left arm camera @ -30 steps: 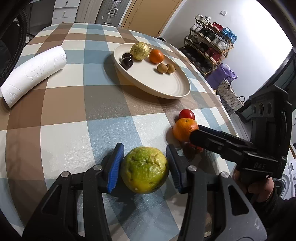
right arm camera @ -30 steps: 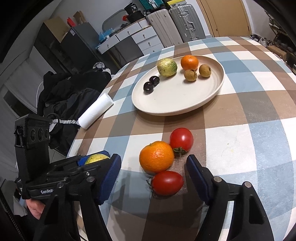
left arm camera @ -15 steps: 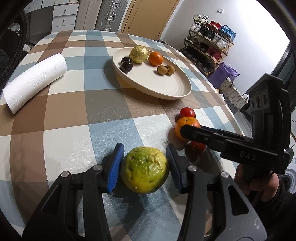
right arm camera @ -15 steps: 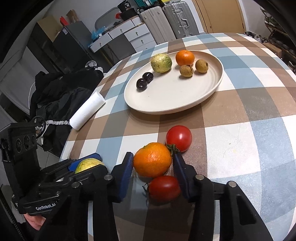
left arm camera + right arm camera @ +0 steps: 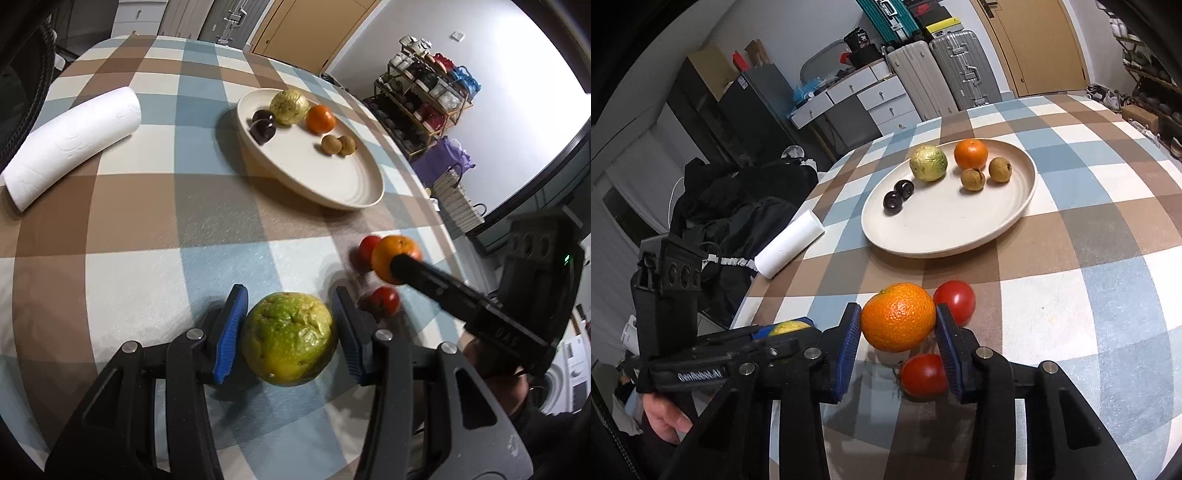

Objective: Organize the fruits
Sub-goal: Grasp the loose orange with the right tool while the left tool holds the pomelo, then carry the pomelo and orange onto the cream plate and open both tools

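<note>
My left gripper (image 5: 289,295) is shut on a wrinkled green citrus fruit (image 5: 290,338) low over the checked tablecloth. My right gripper (image 5: 898,310) is shut on an orange (image 5: 898,323), with both blue pads pressing its sides. Two red tomatoes (image 5: 955,301) (image 5: 923,374) lie right beside that orange. Farther back, the cream plate (image 5: 945,229) carries a yellow-green fruit (image 5: 928,163), a second orange (image 5: 970,153), two small brown fruits (image 5: 973,179) and two dark plums (image 5: 897,195). In the left wrist view the right gripper's finger covers part of the held orange (image 5: 391,251).
A white paper-towel roll (image 5: 70,140) lies at the table's left side. Dark clothes (image 5: 738,206) hang beyond the table edge, with suitcases and drawers behind. A shoe rack (image 5: 424,99) stands off to the right. Bare cloth lies between the grippers and the plate.
The right gripper's jaws went from wide open around the orange and a tomato to shut on the orange. The left gripper kept its grip on the green fruit.
</note>
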The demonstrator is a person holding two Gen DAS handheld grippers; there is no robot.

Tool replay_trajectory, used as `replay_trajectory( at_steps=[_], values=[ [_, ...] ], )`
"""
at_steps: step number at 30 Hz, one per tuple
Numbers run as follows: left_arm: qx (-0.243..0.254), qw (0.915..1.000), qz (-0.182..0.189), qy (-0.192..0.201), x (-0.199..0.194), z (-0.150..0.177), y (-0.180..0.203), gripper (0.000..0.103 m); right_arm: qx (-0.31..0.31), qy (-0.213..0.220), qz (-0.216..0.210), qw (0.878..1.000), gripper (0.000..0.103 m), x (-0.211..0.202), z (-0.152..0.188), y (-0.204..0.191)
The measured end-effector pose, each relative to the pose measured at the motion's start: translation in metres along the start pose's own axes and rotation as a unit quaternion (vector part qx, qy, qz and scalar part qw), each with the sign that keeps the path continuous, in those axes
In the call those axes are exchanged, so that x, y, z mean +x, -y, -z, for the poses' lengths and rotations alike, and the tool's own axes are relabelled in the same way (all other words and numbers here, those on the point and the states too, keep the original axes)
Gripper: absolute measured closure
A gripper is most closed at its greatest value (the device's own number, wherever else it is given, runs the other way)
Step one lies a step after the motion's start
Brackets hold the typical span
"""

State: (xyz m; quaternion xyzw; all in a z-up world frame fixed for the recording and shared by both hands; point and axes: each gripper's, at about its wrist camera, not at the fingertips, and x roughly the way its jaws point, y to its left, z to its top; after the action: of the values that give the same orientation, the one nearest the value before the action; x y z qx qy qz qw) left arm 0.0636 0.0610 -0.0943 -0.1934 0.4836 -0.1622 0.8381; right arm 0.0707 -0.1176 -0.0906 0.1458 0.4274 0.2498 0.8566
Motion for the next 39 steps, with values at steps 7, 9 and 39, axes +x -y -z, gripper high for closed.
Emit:
replay_trajectory(
  at_steps=[7, 9, 39],
  values=[
    [-0.012, 0.9998, 0.017, 0.005, 0.0, -0.03, 0.007, 0.058, 0.002, 0.023, -0.016, 1.0, 0.062, -0.011, -0.007, 0.006],
    [-0.014, 0.9997, 0.018, 0.008, 0.002, -0.041, 0.009, 0.058, 0.004, 0.027, -0.013, 1.0, 0.062, -0.014, -0.013, 0.011],
    [-0.047, 0.9989, 0.003, 0.0, 0.113, -0.185, 0.01, 0.058, -0.027, -0.059, -0.021, 0.998, 0.062, 0.076, -0.11, 0.052]
  ],
)
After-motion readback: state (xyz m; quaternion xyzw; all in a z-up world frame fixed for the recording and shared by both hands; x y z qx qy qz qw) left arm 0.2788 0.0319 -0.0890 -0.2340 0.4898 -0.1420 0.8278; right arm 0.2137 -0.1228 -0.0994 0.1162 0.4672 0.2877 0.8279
